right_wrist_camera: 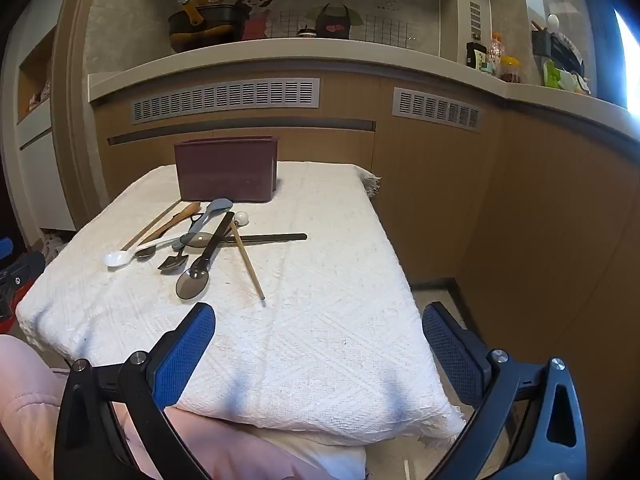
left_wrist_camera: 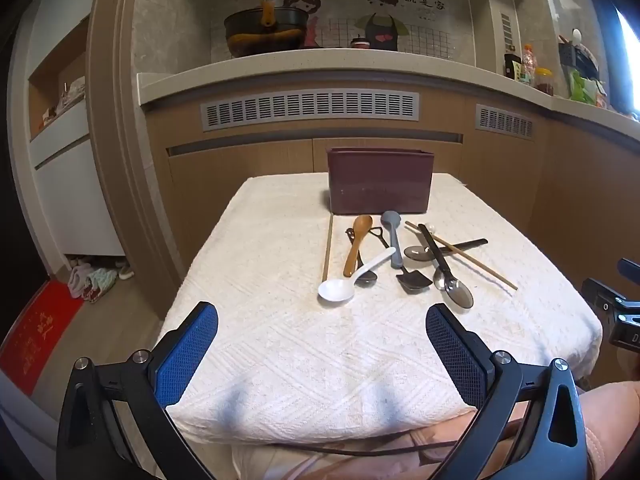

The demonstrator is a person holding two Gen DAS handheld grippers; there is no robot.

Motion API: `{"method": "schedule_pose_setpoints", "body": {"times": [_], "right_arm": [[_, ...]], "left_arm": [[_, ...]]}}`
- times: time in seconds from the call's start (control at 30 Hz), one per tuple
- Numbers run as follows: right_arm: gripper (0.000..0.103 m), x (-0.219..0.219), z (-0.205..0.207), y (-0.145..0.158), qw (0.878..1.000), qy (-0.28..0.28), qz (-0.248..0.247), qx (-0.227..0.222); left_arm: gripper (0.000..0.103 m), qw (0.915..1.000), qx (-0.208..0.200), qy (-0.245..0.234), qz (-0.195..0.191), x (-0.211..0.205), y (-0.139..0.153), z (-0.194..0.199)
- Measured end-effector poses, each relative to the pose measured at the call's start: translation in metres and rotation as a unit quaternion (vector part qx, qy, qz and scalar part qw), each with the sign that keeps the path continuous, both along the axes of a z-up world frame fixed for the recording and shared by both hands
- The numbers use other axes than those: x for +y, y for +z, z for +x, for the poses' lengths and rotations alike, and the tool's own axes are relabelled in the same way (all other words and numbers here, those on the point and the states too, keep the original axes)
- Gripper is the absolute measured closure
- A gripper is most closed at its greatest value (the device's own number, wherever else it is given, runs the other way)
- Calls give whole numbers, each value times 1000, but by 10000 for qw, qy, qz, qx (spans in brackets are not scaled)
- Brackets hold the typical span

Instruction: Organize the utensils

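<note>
Left gripper (left_wrist_camera: 322, 340) hangs over the near edge of the white cloth-covered table (left_wrist_camera: 248, 320), its blue-padded fingers (left_wrist_camera: 186, 354) spread wide with nothing between them. Ahead, on the cloth, the utensils lie in a loose cluster just in front of a dark maroon box (left_wrist_camera: 380, 180) that stands upright toward the far edge. A white plastic spoon (left_wrist_camera: 346, 282) lies nearest, its bowl toward the camera; a wooden spoon (left_wrist_camera: 357, 244) and a grey spoon (left_wrist_camera: 394, 236) lie beside it, bowls toward the box. A single chopstick (left_wrist_camera: 328, 248) lies apart on the left — another chopstick (left_wrist_camera: 460, 254) runs diagonally on the right, crossing a smoky translucent spoon (left_wrist_camera: 452, 276). A small dark shovel-shaped spoon (left_wrist_camera: 414, 280) sits between them.

From the right wrist, the right gripper (right_wrist_camera: 318, 340) hovers likewise at the near side, fingers (right_wrist_camera: 184, 354) wide apart and empty. Here the cluster lies to the left: the white plastic spoon (right_wrist_camera: 120, 258) outermost, the smoky translucent spoon (right_wrist_camera: 200, 264) nearer, the diagonal chopstick (right_wrist_camera: 248, 260) just right of it. The maroon box (right_wrist_camera: 226, 170) stands behind them.
</note>
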State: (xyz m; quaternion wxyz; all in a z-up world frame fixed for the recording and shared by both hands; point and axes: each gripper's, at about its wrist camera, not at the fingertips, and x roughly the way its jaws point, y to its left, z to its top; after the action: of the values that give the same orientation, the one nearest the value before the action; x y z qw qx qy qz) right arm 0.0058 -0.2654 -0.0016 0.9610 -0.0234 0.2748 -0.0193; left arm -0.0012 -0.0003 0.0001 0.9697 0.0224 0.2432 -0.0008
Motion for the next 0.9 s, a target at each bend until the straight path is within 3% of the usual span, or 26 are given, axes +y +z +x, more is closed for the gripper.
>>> {"method": "schedule_pose_setpoints", "body": {"times": [0.13, 0.17, 0.3, 0.9], "right_arm": [[0, 0, 0, 0, 10000, 5, 9, 6], [0, 0, 0, 0, 10000, 14, 9, 1], [0, 1, 2, -1, 10000, -1, -17, -4], [0, 3, 5, -1, 10000, 25, -30, -56]], "left_arm": [[0, 9998, -183, 110, 50, -5, 3, -10], [0, 10000, 49, 12, 37, -7, -3, -5], [0, 10000, 94, -11, -27, -3, -2, 1], [0, 10000, -22, 41, -26, 1, 5, -3]]}}
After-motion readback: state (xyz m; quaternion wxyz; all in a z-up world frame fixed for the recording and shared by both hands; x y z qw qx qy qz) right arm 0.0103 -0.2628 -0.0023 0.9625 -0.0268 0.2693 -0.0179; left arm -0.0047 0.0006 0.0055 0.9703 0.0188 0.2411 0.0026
